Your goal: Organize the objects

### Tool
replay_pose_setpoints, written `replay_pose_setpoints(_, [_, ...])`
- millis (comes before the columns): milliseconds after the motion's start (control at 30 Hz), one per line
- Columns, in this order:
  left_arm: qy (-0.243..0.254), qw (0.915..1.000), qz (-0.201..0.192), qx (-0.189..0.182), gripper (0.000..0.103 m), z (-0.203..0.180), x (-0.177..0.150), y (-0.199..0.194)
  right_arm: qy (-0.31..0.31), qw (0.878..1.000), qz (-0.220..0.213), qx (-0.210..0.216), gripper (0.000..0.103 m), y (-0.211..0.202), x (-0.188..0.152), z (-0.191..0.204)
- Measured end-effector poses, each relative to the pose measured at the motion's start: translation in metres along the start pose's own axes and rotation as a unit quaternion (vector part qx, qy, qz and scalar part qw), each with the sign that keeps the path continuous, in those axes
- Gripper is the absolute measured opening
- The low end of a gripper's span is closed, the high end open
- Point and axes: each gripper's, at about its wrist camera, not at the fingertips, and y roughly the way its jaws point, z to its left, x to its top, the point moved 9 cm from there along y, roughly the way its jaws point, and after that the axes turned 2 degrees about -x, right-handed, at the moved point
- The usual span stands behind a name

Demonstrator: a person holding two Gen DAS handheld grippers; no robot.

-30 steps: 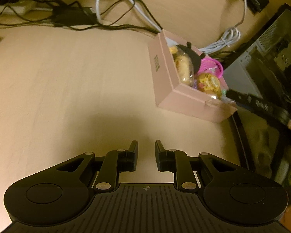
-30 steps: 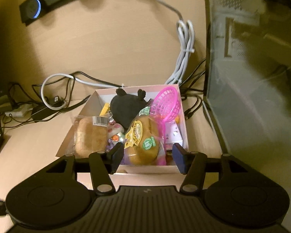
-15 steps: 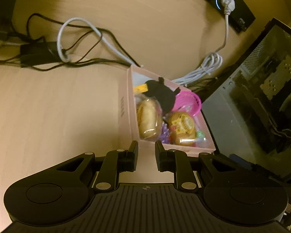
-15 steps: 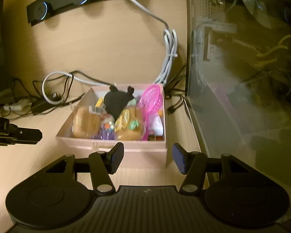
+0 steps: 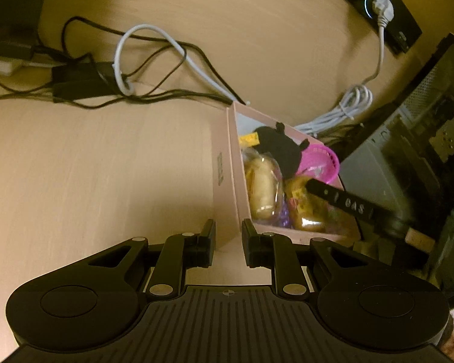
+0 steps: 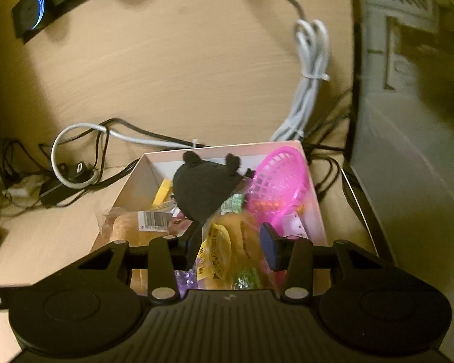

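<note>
One box (image 6: 316, 199) is seen, holding two wrapped buns (image 5: 261, 187) (image 6: 242, 242), one black plush (image 6: 204, 192) and one pink basket (image 6: 280, 183). Two grippers (image 5: 228, 240) (image 6: 231, 243) are counted.

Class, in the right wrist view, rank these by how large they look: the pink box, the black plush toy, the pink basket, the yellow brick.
1. pink box
2. black plush toy and pink basket: alike, left unranked
3. yellow brick, partly hidden

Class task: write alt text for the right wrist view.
The right gripper, inside a pale pink cardboard box, straddles a yellow-labelled wrapped bun. A black eared plush toy and a pink plastic basket lie behind.
</note>
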Motion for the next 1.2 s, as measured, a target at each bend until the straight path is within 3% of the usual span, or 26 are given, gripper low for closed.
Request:
replay_pose_setpoints(333, [0.043, 0.9991, 0.007, 0.005, 0.020, -0.026, 0.011, 0.031, -0.024, 0.998, -0.026, -0.052, 0.048, -0.080, -0.033, -0.026])
replay_pose_setpoints(433, [0.052, 0.9984, 0.017, 0.016, 0.020, -0.027, 0.010, 0.042, -0.055, 0.996, -0.016, -0.074, 0.056, -0.085, -0.052, -0.029])
replay_pose_setpoints(500, [0.064, 0.9974, 0.032, 0.013, 0.020, -0.028, 0.007, 0.052, -0.073, 0.993, -0.004, -0.096, 0.056, -0.079, -0.061, -0.032])
replay_pose_setpoints(567, [0.073, 0.9968, 0.023, 0.025, 0.021, -0.027, 0.008, 0.057, -0.071, 0.992, 0.004, -0.109, 0.056, -0.069, -0.063, -0.037])
replay_pose_setpoints(633, [0.072, 0.9957, 0.026, 0.053, 0.033, -0.018, 0.008, 0.061, -0.070, 0.991, 0.009, -0.116, 0.055, -0.059, -0.063, -0.039])
replay_pose_setpoints(700, [0.058, 0.9953, 0.020, 0.075, 0.060, -0.007, 0.009, 0.060, -0.074, 0.989, 0.006, -0.129, 0.055, -0.051, -0.059, -0.037])
replay_pose_setpoints(900, [0.042, 0.9916, -0.009, 0.122, 0.089, 0.029, 0.006, 0.046, -0.086, 0.991, -0.001, -0.100, 0.056, -0.037, -0.045, -0.002])
replay_pose_setpoints(1200, [0.036, 0.9891, -0.026, 0.141, 0.094, 0.059, 0.031, 0.048, -0.115, 0.990, -0.011, -0.080, 0.060, -0.013, -0.016, 0.042])
